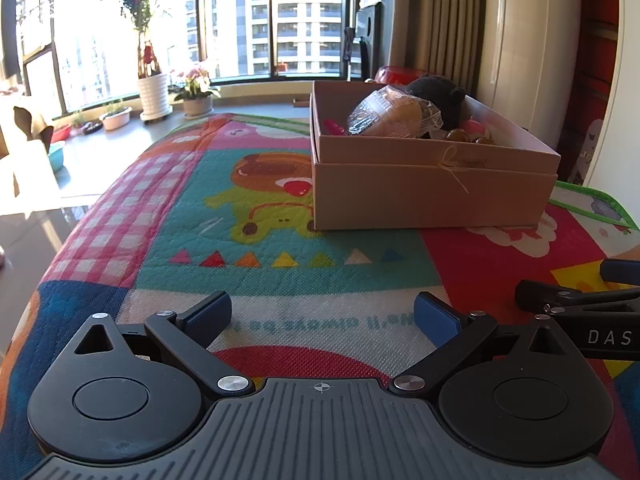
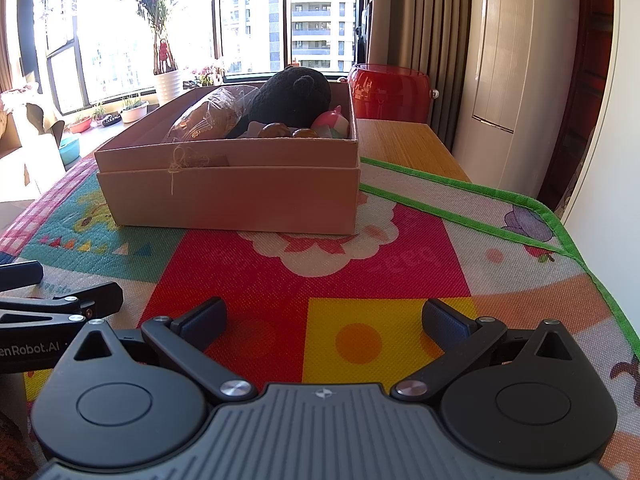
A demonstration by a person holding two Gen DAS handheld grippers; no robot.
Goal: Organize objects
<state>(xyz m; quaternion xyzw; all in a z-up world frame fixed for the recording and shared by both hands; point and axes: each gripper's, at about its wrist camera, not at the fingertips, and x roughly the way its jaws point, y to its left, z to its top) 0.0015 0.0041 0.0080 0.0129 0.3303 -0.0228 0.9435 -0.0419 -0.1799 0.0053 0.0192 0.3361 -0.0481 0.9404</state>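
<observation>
Left gripper [image 1: 323, 314]: jaws spread wide, holding nothing, low over the near mat.
Right gripper [image 2: 325, 320]: also wide and unloaded, just beside the left one.
Cardboard box [image 2: 228, 196]: sits on the play mat [image 2: 360, 256], farther off, centre.
Contents: black plush toy [image 2: 292, 96], wrapped bread [image 2: 208, 118], pink-green ball [image 2: 334, 124], brown glossy pieces.
Progress: seemingly finished or nearly so; no loose item shows on the mat.

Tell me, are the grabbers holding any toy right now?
No. The left gripper and right gripper are both open with nothing between their fingers. The toys sit in the box.
</observation>
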